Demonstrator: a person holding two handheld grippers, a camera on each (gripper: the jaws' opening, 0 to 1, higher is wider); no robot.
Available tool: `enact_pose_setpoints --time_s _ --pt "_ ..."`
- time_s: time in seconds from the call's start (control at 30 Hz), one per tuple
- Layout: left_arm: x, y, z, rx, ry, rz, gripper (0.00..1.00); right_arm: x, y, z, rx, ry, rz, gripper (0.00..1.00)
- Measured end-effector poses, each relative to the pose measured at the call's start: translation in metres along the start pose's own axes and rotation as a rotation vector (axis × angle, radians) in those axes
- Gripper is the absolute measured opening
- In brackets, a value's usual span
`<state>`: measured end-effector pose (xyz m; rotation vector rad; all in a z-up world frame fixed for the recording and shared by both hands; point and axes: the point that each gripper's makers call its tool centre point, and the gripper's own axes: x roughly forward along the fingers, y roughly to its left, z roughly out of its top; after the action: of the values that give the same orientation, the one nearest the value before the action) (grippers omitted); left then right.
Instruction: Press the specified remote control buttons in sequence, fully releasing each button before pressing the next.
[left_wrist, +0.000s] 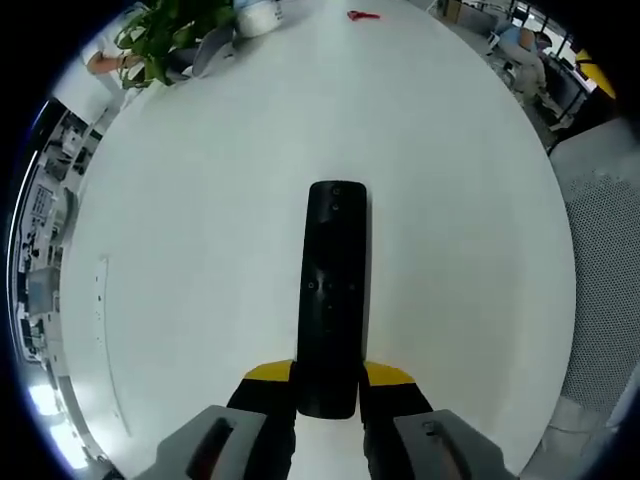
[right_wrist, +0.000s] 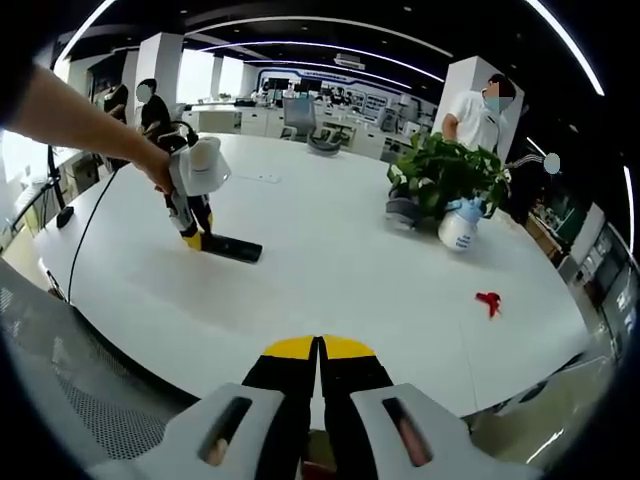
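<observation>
1. The left hand-held gripper (left_wrist: 327, 395) has its yellow-tipped jaws closed on the near end of the black remote control (left_wrist: 332, 290), which lies flat on the white desk (left_wrist: 190, 260) and runs straight ahead of that gripper, button face up.
2. In the right gripper view the same left hand-held gripper (right_wrist: 193, 232) appears well ahead and to the left, held by a person's hand (right_wrist: 155, 170), with the remote control (right_wrist: 232, 247) projecting from its jaws along the desk (right_wrist: 350, 260).
3. The right hand-held gripper (right_wrist: 319, 362) has its jaws pressed together with nothing between them; it sits at the near edge of the desk, well apart from the remote control.
4. Judged from this, the steadying step is in hand: the remote is pinned, and no button is being pressed.
5. The next move calls for the right hand-held gripper to travel ahead and leftward, come down over the button face with its closed tip, press the first button, then lift fully clear.
6. Further ahead and to the right of it stand a potted plant (right_wrist: 443, 175), a white spray bottle (right_wrist: 462, 226) and a small red object (right_wrist: 489, 301), none in the path.
</observation>
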<state>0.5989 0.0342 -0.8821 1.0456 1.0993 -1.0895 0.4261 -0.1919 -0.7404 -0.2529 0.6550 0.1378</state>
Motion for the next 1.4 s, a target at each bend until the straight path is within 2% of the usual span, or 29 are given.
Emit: enact_pose_setpoints --time_s 0.97,1.17,1.4 --pt "-0.006 -0.047 -0.008 -0.009 0.005 0.003 0.24 -0.001 0.002 -0.002 -0.013 0.009 -0.002 0.00" --pt "-0.007 -0.058 -0.009 0.008 0.012 0.014 0.24 -0.001 0.005 -0.003 -0.034 0.018 0.006 0.00" --pt "-0.009 -0.065 -0.009 0.065 0.039 0.043 0.24 0.000 0.004 -0.005 -0.040 0.029 0.004 0.00"
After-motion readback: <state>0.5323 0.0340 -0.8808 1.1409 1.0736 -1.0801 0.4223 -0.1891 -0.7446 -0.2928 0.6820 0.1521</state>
